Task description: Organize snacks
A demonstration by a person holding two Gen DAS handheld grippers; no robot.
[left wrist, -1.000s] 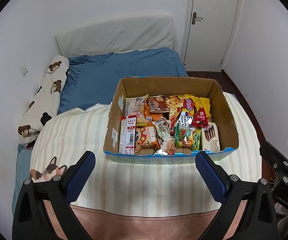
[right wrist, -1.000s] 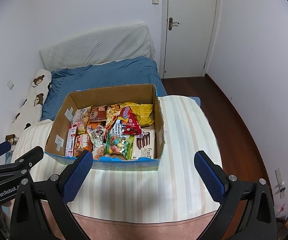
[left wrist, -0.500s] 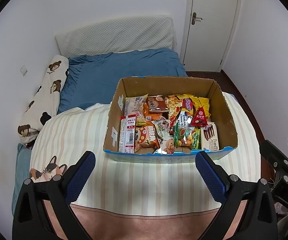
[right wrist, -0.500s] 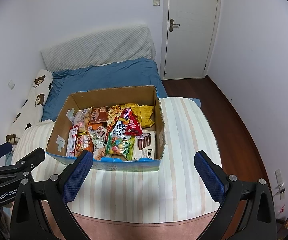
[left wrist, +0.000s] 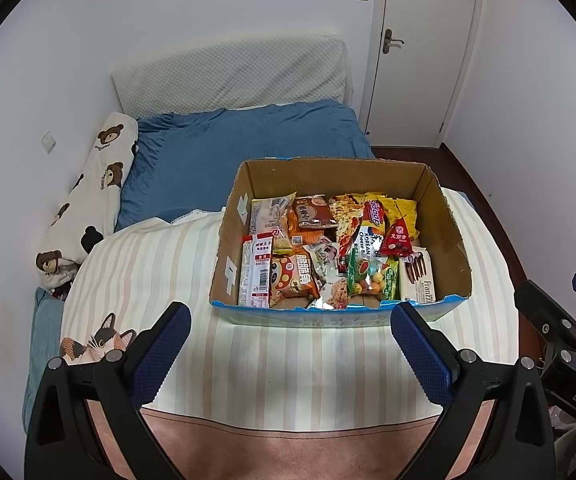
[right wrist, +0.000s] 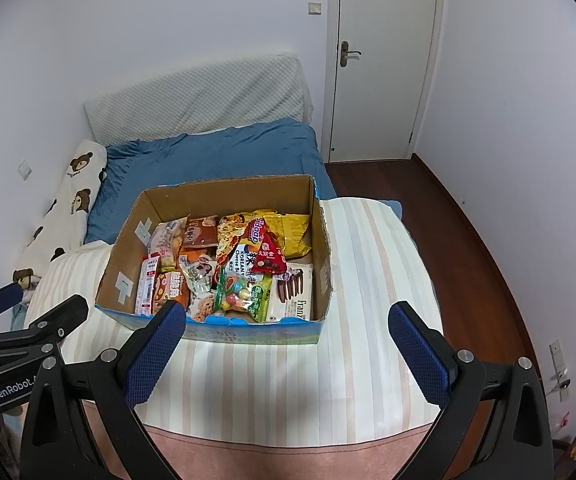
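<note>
1. Left wrist view: the left gripper [left wrist: 290,332] is hovering above the striped blanket [left wrist: 288,364], its blue-padded fingers [left wrist: 160,354] spread wide and holding nothing.
2. Just beyond the fingertips, the cardboard box [left wrist: 454,236] is sitting on the blanket, its low blue front edge facing the camera.
3. Snack packets are filling the box: a red-and-white sausage pack [left wrist: 257,272] is standing along the left wall, an orange bag [left wrist: 292,280] is lying just beside it, a green candy bag [left wrist: 370,280] is lying toward the front, and a white Franzzi wafer pack [left wrist: 417,276] is lying in the front right corner.
4. A red triangular packet [left wrist: 398,238] is resting on top of the pile, with a yellow bag [left wrist: 402,210] behind it near the back wall.
5. The right gripper [left wrist: 560,332] is showing at the right edge, well apart from the box.
6. Right wrist view: the right gripper [right wrist: 287,330] is likewise hanging over the blanket with its fingers [right wrist: 420,356] spread wide and empty.
7. The box [right wrist: 322,256] is lying ahead and left of centre; the left finger is overlapping its front left corner in the picture.
8. A bear-print pillow [right wrist: 68,200] is lying along the wall, and a white door [right wrist: 380,60] is standing shut behind the bed.
</note>
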